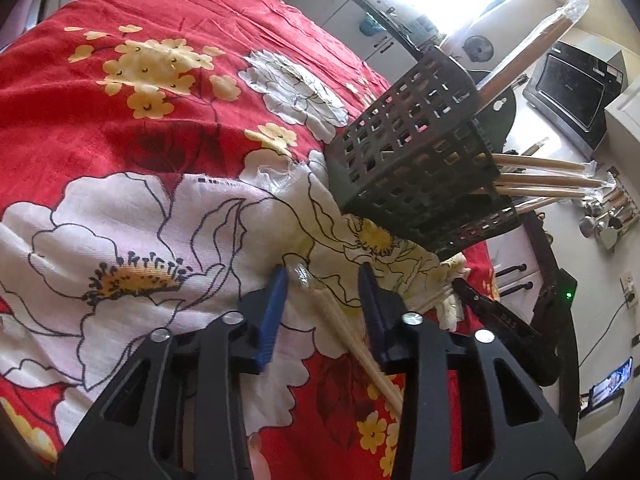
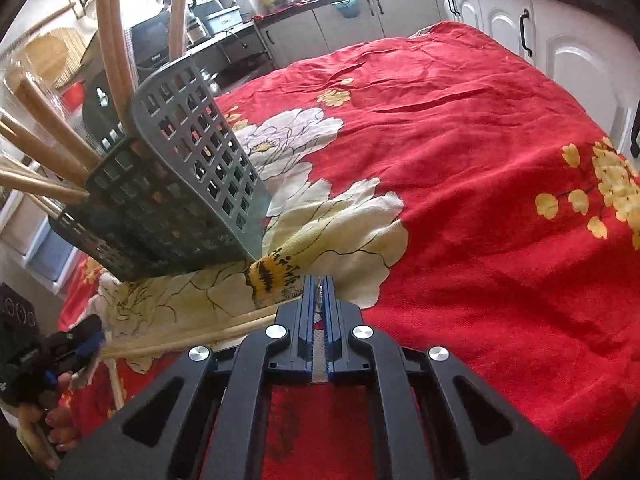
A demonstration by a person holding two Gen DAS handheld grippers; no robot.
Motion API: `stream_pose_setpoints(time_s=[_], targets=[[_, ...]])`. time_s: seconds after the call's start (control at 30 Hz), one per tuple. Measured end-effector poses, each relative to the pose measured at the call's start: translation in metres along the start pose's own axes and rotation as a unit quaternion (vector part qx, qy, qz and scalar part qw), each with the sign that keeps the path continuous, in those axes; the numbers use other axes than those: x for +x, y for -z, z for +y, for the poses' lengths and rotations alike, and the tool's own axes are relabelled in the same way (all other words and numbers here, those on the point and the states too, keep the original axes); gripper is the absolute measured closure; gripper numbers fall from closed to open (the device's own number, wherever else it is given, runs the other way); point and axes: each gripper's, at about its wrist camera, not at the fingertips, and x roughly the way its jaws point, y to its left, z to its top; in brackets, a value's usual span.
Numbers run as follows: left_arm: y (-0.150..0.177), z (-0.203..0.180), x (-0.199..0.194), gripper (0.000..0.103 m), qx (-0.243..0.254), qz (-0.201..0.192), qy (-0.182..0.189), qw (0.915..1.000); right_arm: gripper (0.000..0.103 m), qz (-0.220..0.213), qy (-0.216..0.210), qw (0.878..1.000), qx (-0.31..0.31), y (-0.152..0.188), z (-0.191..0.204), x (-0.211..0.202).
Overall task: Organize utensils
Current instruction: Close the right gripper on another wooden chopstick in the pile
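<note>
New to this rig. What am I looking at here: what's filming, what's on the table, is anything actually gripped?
There is no robot. A person holds a two-finger gripper in each hand, and each gripper carries a fisheye camera that looks along its blue fingers. One picture is the left gripper's view and the other is the right's.

The surface is covered by a red floral cloth. A dark perforated basket stands on it, holding wooden sticks, some of them in clear wrap.

The left gripper is open. A pair of pale chopsticks lies between its fingers, and the pads do not look to be pressing on it.

The right gripper is shut on a thin shiny strip. The strip looks like clear wrapper, though I can't be sure.
</note>
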Motion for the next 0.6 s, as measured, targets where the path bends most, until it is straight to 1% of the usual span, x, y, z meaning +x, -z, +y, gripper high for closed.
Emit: stream_pose_setpoints(time_s=[0.1,0.13,0.2,0.3,0.4,0.47,0.6], targets=[[-0.001,0.002,0.001,0.085,-0.001,0.0,-0.006,1.0,0.101,-0.008,-0.006,1.0,0.007,0.001,-0.002,-0.005],[-0.001,0.003,0.001,0.085,0.0,0.0,-0.009,1.0,0.101,-0.012,-0.005,1.0,0.008,0.001,-0.003,-0.008],[0.0,0.005,0.0,0.09,0.0,0.001,-0.012,0.9999,0.101,-0.022,-0.007,1.0,0.008,0.001,-0.002,-0.013],[0.001,0.007,-0.001,0.097,0.0,0.004,-0.009,1.0,0.101,-0.037,-0.011,0.999,0.004,0.002,0.003,-0.025],[0.004,0.005,-0.002,0.099,0.007,0.004,-0.007,0.9999,0.101,-0.054,-0.013,0.998,-0.002,0.001,0.008,-0.039],[0.006,0.0,-0.004,0.1,0.015,0.002,-0.007,0.9999,0.101,-0.062,-0.023,0.998,-0.002,0.001,0.01,-0.048],[0.007,-0.012,-0.015,0.1,0.038,-0.012,0.002,0.9992,0.101,-0.08,-0.035,0.996,-0.015,0.001,0.021,-0.067]])
